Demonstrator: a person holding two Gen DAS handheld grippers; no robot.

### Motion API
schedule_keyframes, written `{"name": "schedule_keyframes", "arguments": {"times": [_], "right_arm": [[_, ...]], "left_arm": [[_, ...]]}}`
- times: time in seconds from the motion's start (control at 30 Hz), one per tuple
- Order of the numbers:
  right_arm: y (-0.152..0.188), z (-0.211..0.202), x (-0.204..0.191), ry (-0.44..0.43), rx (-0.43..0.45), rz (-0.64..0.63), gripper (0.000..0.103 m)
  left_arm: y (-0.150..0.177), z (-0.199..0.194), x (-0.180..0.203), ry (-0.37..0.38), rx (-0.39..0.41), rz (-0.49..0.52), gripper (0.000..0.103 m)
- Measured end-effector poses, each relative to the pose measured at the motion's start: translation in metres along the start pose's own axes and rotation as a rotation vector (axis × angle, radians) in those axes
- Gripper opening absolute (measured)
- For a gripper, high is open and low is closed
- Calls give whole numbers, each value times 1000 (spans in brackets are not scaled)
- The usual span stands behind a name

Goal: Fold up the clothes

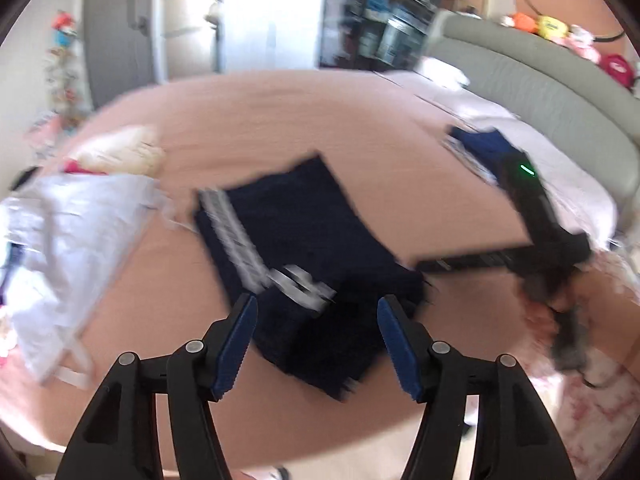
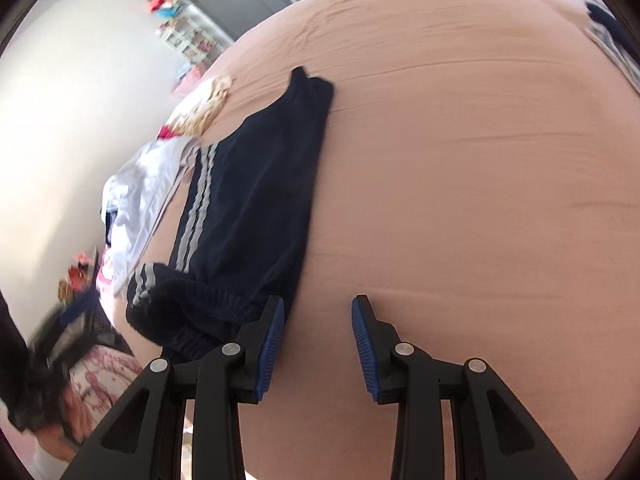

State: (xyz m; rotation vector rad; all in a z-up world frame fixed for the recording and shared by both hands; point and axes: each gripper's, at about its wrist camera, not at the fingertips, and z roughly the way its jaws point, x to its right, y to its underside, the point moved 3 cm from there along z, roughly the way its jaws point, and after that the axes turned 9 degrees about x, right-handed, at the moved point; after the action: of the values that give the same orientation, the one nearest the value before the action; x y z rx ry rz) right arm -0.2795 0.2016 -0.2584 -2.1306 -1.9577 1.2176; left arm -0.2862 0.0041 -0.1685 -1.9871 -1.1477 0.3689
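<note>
Place: home bedroom.
Bed: wide, pink sheet (image 1: 360,120), grey padded headboard (image 1: 540,76).
Around: grey door (image 1: 116,28), dark glass cabinet (image 1: 380,16), soft toys (image 1: 548,26) along headboard.
On bed: loose clothes (image 1: 72,240).

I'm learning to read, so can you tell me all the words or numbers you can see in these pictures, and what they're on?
There are no words or numbers that can be read.
Navy shorts: only plain white stripes, no letters.
Boxes on the dark shelf: any print is too blurred to read.
Yellow toy by the headboard: any mark on it is too small and blurred to read.
</note>
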Motion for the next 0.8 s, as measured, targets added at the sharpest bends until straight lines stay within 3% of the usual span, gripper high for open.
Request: {"name": "schedule_keyframes", "arguments": {"times": [0.1,0.23,0.3,0.37,0.43,0.5,0.57,0.7,0.77,0.8], "right_arm": [[-2,5,-4,-9,-24,5,34],[0,-1,-14,-16,-56,-93,35],[2,8,-17,-96,-96,-67,34],[4,11,-13,-222,-150,30,35],[5,15,-11,-320,-186,105,35],[6,14,-12,-342,-191,107,35],[2,13,-13,-284,-162,74,35],[-11,-7,-4,-67,5,-5,35],[-15,-14,-6,68,66,-120,34],[-13,-10,-10,110,57,-180,34]], "left_arm": [[14,19,23,79,-74,37,36],[21,47,43,234,-117,-23,35],[21,61,43,272,-129,-93,35],[18,71,40,277,-132,-146,35],[15,72,39,245,-126,-138,36],[13,66,39,214,-120,-85,36],[11,57,36,185,-95,-67,36],[8,54,25,137,-51,-92,36],[9,62,21,108,-58,-95,36],[10,67,20,102,-69,-99,36]]}}
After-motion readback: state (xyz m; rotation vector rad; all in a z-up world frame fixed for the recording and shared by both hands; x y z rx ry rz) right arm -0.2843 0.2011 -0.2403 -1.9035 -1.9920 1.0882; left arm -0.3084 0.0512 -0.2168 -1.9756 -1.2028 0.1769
